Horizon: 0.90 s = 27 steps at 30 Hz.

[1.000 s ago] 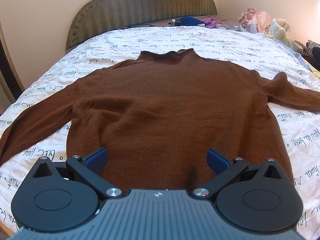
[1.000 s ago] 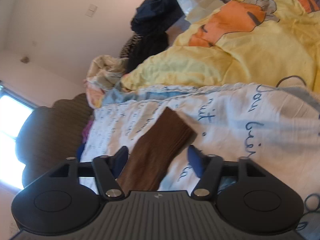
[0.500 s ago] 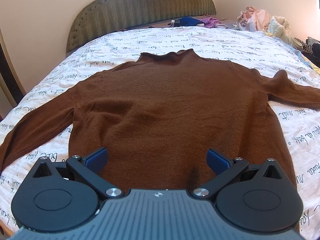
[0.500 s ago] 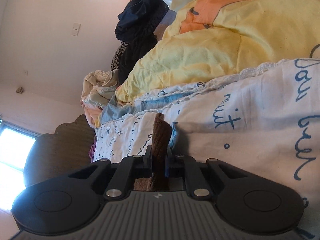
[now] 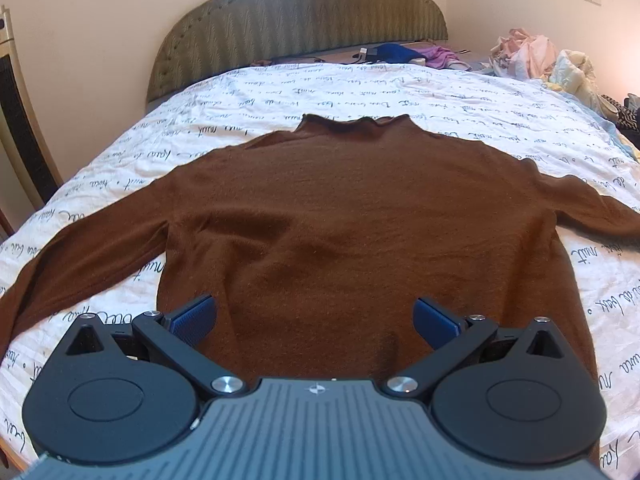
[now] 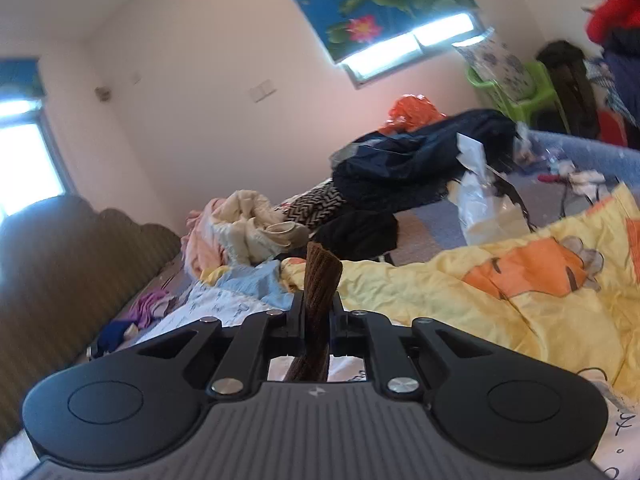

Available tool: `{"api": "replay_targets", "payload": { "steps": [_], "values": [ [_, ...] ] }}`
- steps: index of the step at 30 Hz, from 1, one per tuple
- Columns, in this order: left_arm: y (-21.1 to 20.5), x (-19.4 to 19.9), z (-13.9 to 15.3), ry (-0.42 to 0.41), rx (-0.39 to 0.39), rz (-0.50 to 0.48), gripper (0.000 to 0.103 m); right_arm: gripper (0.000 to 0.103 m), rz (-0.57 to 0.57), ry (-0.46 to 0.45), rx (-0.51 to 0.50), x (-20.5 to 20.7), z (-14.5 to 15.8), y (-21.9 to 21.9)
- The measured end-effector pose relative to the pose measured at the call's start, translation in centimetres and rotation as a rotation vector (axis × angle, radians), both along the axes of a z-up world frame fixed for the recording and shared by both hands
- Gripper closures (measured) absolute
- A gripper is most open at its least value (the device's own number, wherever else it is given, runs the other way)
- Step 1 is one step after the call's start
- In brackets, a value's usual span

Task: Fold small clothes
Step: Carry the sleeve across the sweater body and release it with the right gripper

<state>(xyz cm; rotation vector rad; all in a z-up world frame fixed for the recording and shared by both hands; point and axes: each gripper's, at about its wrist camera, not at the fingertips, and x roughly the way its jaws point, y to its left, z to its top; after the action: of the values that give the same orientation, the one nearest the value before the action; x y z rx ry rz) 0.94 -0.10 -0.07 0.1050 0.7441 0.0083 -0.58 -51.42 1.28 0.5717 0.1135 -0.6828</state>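
A brown long-sleeved sweater [image 5: 352, 216] lies flat on the bed with its collar away from me and both sleeves spread out. My left gripper [image 5: 314, 316] is open and empty, hovering over the sweater's bottom hem. My right gripper [image 6: 316, 308] is shut on the cuff of the sweater's right sleeve [image 6: 320, 276]; the ribbed cuff end sticks up between the closed jaws, lifted off the bed.
The bed has a white sheet with black script [image 5: 360, 92] and a green padded headboard [image 5: 296, 12]. A yellow cartoon quilt [image 6: 520, 292] and piles of clothes [image 6: 248, 228] lie at the bed's right side. A wooden chair [image 5: 20, 128] stands at the left.
My right gripper closed on the sleeve cuff, lifted it off the sheet and turned upright. My left gripper drew back slightly over the hem, still open.
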Motion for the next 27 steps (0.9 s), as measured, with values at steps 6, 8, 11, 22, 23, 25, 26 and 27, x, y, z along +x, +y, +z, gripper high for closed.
{"api": "replay_targets", "payload": {
  "steps": [6,8,11,22,23,25,26,27],
  "values": [
    [0.7,0.2,-0.3,0.010,-0.014,0.019,0.000,0.093,0.177,0.096,-0.154,3.3,0.8,7.1],
    [0.7,0.2,-0.4,0.010,-0.012,0.019,0.000,0.093,0.231,0.124,-0.167,4.3,0.5,8.6],
    [0.7,0.2,-0.5,0.009,-0.009,0.022,0.000,0.093,0.298,0.164,-0.189,6.0,0.0,10.7],
    [1.2,-0.1,-0.5,-0.002,-0.011,0.026,0.000,0.093,0.597,0.246,-0.309,12.3,0.4,23.6],
    [1.3,-0.2,-0.5,-0.002,-0.011,0.027,0.000,0.093,0.619,0.250,-0.325,12.8,0.5,24.8],
    [1.6,-0.3,-0.4,-0.004,-0.014,0.029,0.000,0.093,0.658,0.259,-0.349,14.1,0.6,27.2],
    [1.7,-0.4,-0.4,-0.006,-0.015,0.030,0.000,0.093,0.675,0.263,-0.358,14.7,0.6,28.2],
    [1.9,-0.5,-0.3,-0.008,-0.017,0.033,0.000,0.093,0.696,0.269,-0.366,15.5,0.6,29.4]
  ]
}}
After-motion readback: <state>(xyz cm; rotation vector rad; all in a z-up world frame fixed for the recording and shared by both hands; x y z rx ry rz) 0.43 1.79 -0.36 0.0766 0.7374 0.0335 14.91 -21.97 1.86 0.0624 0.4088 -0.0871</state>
